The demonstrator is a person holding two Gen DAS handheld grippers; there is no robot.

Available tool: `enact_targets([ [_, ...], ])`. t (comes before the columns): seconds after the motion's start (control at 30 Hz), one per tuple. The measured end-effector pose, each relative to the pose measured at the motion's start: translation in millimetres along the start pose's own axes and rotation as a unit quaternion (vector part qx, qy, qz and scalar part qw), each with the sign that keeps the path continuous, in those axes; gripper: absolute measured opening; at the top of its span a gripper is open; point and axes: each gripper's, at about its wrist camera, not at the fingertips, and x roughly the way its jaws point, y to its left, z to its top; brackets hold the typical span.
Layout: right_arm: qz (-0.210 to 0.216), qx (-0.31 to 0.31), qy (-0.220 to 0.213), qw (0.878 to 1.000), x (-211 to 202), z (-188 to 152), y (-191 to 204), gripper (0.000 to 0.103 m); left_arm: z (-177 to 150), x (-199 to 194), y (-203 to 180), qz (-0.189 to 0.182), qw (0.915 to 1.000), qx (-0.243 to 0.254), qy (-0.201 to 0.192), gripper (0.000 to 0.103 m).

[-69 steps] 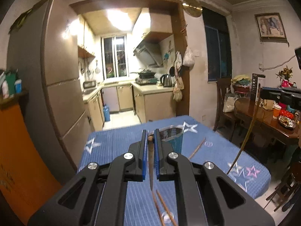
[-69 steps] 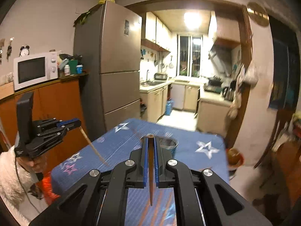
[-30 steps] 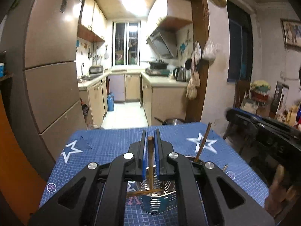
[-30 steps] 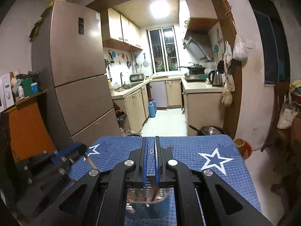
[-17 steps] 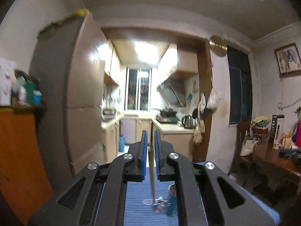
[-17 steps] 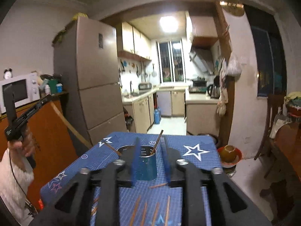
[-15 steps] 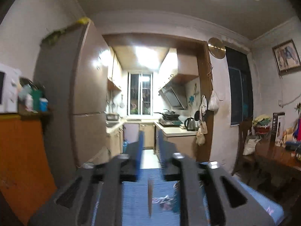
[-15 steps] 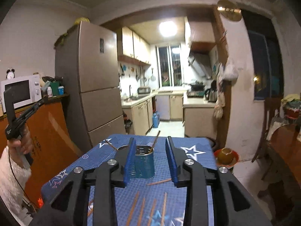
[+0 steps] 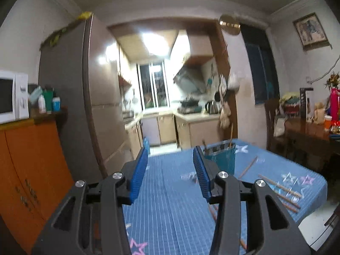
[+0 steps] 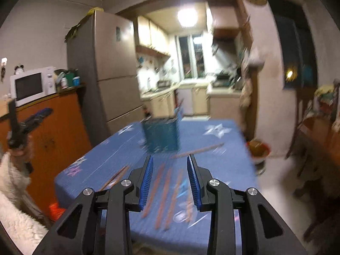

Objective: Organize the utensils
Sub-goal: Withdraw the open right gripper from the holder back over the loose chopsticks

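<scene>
Chopsticks loose on the worktop, both your grippers empty above it.

The chopsticks lie scattered on the blue worktop, several directly below and ahead of your right gripper, one more beside the blue holder farther back. That gripper's fingers stand apart with nothing between them, tilted down toward the sticks. Your left gripper is opening, nothing between its fingers; it points nearly level across the worktop, with the holder ahead to its right and more chopsticks off to the right. In the right view, your left hand holds it raised at the worktop's left side.
</scene>
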Motion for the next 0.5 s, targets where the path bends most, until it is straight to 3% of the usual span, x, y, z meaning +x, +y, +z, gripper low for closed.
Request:
enact_targets([
  [0.1, 0.019, 0.005, 0.026, 0.999, 9.4, -33.4, 14.4, 0.035, -26.2, -6.5, -0.9, -0.003, 0.9997, -0.004, 0.023, 0.042],
  [0.2, -0.001, -0.004, 0.052, 0.999, 24.4, -69.7, 28.4, 0.035, -69.7, -13.1, -9.6, -0.023, 0.9971, -0.023, 0.068, 0.042],
  [0.27, -0.003, -0.010, 0.071, 0.997, 37.0, -94.5, 39.1, 0.035, -103.3, -16.8, -19.8, -0.023, 0.9948, -0.020, 0.097, 0.042],
  [0.3, 0.000, -0.009, 0.078, 0.997, 41.2, -102.0, 43.8, 0.035, -119.2, -19.5, -28.0, -0.005, 0.9944, -0.013, 0.105, 0.040],
  [0.37, 0.009, -0.010, 0.095, 0.995, 52.8, -121.9, 57.0, 0.035, -140.9, -33.6, -45.2, 0.039, 0.9954, 0.020, 0.085, 0.038],
  [0.5, 0.034, -0.031, 0.134, 0.990, 71.5, -145.7, 83.1, 0.035, -156.8, -49.0, -71.2, 0.056, 0.9941, 0.055, 0.075, 0.038],
])
